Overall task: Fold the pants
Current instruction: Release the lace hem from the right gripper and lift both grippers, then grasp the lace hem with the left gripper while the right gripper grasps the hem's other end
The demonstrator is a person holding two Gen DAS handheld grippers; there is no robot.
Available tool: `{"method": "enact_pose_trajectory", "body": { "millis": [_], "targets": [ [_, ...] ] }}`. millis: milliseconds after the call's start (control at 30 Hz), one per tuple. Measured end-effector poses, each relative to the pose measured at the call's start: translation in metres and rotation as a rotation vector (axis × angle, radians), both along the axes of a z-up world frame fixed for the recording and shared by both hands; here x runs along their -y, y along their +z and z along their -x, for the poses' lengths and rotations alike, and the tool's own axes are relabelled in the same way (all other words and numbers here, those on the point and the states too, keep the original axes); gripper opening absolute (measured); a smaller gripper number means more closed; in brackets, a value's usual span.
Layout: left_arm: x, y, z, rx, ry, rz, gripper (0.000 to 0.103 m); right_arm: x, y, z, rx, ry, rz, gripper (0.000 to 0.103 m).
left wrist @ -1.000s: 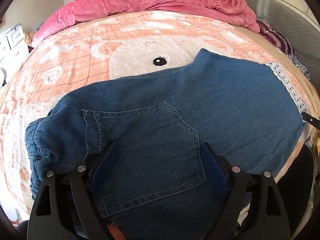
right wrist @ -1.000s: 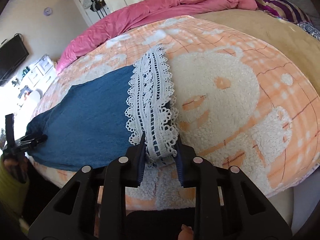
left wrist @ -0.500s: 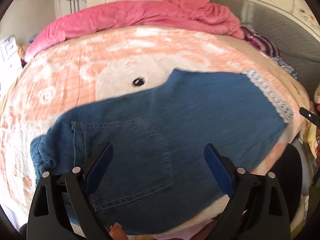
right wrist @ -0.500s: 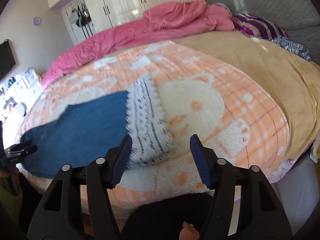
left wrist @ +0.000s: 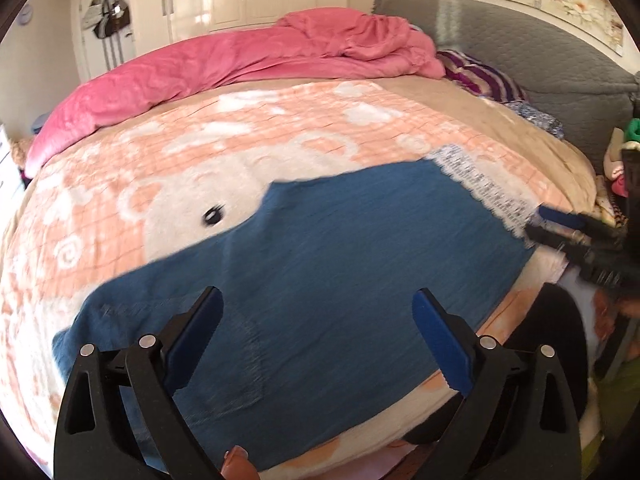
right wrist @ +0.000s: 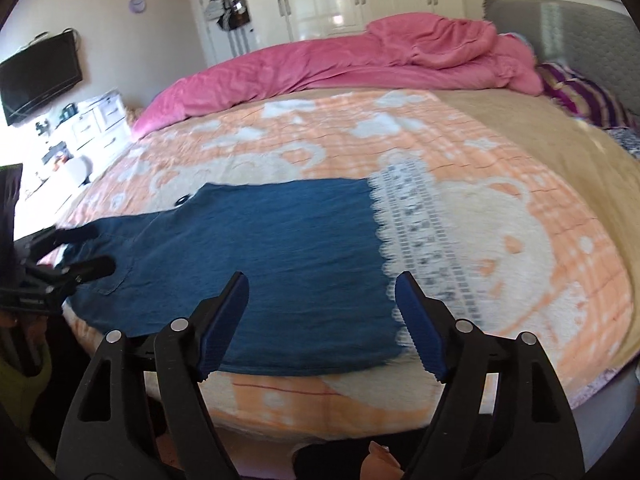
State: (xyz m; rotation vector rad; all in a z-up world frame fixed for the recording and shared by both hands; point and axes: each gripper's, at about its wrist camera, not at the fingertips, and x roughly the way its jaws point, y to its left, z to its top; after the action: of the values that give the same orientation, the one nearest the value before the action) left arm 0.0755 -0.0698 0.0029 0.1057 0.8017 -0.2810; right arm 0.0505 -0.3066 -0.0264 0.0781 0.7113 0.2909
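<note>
Lying flat along the near edge of the bed (right wrist: 580, 208), the soft, limp denim pants (left wrist: 340, 264) are looking best taken at the lace hem (right wrist: 424, 240), while the left gripper (left wrist: 316, 340) and right gripper (right wrist: 320, 320) are gaping wide, gripping nothing.

Blue denim pants (right wrist: 280, 248) — white lace hem (right wrist: 420, 248) — on peach-and-white checked blanket (right wrist: 500, 152).
</note>
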Motion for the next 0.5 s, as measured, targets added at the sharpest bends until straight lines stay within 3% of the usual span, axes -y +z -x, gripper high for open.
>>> {"method": "enact_pose_trajectory", "body": {
  "millis": [133, 267, 367, 500],
  "targets": [
    [0.03, 0.011, -0.021, 0.022, -0.068, -0.011, 0.097, -0.004, -0.015, -0.006, -0.076, -0.003, 0.016, 0.071],
    [0.074, 0.013, -0.051, 0.004, -0.167, -0.021, 0.097, 0.011, -0.039, -0.014, -0.18, -0.036, -0.038, 0.071],
    [0.103, 0.011, -0.077, -0.02, -0.242, -0.029, 0.097, 0.023, -0.028, -0.002, -0.118, -0.036, -0.118, 0.071],
    [0.128, 0.004, -0.112, -0.042, -0.297, -0.064, 0.097, 0.051, -0.012, 0.009, -0.026, -0.123, -0.113, 0.073]
  ]
}}
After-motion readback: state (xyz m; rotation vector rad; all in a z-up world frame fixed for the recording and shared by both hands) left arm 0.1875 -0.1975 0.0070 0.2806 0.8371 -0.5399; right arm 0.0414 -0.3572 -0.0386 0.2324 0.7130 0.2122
